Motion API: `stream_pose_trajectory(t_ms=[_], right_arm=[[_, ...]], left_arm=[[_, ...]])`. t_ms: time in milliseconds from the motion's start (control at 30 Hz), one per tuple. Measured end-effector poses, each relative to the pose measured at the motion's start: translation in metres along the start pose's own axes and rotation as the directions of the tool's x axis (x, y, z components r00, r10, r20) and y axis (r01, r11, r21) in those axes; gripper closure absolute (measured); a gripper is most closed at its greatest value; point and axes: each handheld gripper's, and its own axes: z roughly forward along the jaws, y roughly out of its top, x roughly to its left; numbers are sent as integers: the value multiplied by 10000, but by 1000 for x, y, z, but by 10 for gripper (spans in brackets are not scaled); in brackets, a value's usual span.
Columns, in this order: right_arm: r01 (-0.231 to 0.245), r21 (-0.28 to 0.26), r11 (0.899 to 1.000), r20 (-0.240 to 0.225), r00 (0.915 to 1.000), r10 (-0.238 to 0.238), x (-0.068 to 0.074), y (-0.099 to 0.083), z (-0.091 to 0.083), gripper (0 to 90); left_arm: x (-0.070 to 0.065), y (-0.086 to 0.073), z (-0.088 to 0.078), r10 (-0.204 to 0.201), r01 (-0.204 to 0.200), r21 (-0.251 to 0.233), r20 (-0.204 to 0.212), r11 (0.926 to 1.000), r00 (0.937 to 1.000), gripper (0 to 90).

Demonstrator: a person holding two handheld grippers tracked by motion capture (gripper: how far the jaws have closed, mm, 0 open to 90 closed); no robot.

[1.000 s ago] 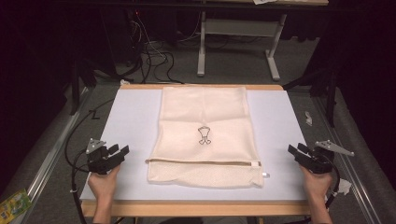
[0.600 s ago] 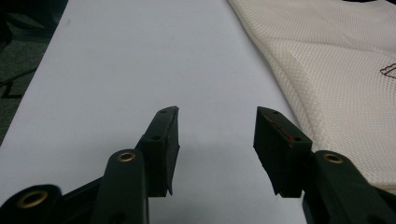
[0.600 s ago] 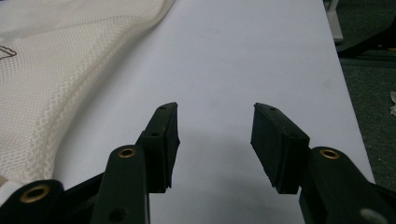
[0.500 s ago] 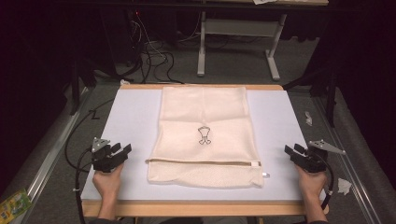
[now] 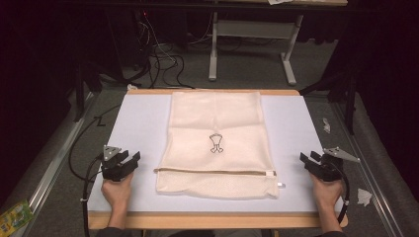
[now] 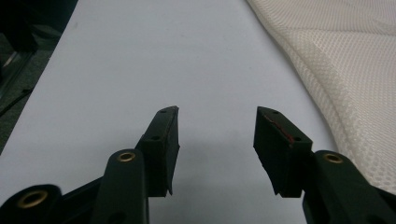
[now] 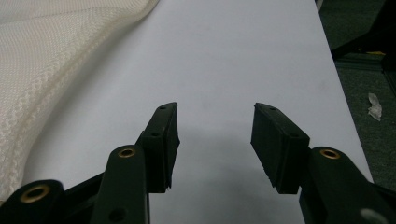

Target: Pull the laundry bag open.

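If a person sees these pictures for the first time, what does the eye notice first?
First the cream mesh bag, lying flat in the middle of the white table, its zipper running across near the front edge. Then the two black grippers, left and right, one at each side of the bag, both open and holding nothing.

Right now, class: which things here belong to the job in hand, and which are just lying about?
Job in hand: mesh bag, its zip, left gripper, right gripper.
Lying about: paper scraps on the floor, green packet, floor cables.
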Motion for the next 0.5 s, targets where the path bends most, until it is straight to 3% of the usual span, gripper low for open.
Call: stream_pose_trajectory(t_ms=[400, 500], right_arm=[[175, 138, 9998, -44, 9998, -174, 1, -2, 3, 496], [213, 161, 9996, 18, 9998, -214, 2, -2, 3, 487]], left_arm=[[-2, -4, 5, 197, -197, 45, 0, 9998, 9998, 491], [-5, -6, 4, 430, -432, -84, -121, 9990, 9990, 479]])
